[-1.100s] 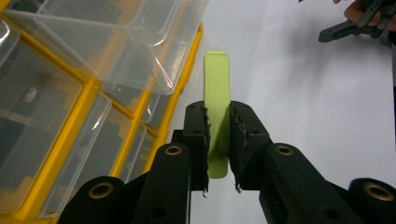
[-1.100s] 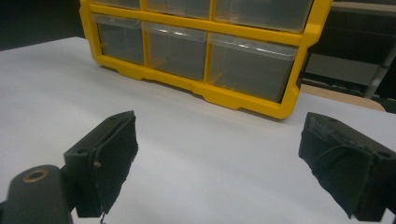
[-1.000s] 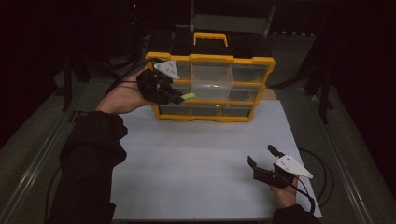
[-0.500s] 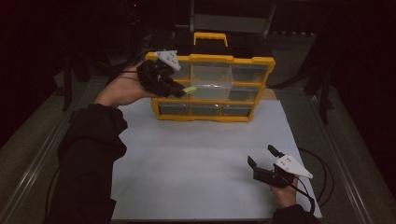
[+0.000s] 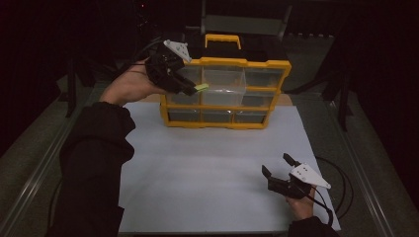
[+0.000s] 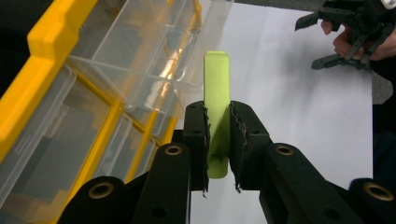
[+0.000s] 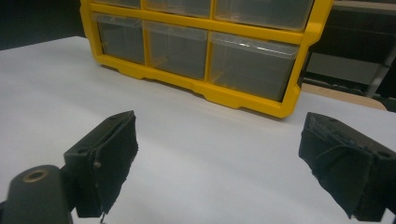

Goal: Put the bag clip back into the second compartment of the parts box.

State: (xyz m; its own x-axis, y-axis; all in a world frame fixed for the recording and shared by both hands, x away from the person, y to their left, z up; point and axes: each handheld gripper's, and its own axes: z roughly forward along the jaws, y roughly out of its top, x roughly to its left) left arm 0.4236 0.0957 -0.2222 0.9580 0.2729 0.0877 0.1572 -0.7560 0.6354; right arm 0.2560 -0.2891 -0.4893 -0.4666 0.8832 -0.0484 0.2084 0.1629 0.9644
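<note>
My left claw (image 6: 217,135) clenches the green strip (image 6: 217,93), long axis pointing past the organizer's pulled-out clear drawer (image 6: 154,56) just alongside.

Bare white mat (image 5: 207,168) before organiser (image 5: 225,94)

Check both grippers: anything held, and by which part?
Left gripper clamps a flat lime-green strip near its lower end, between the fingers. Right gripper is open, holding nothing.
</note>
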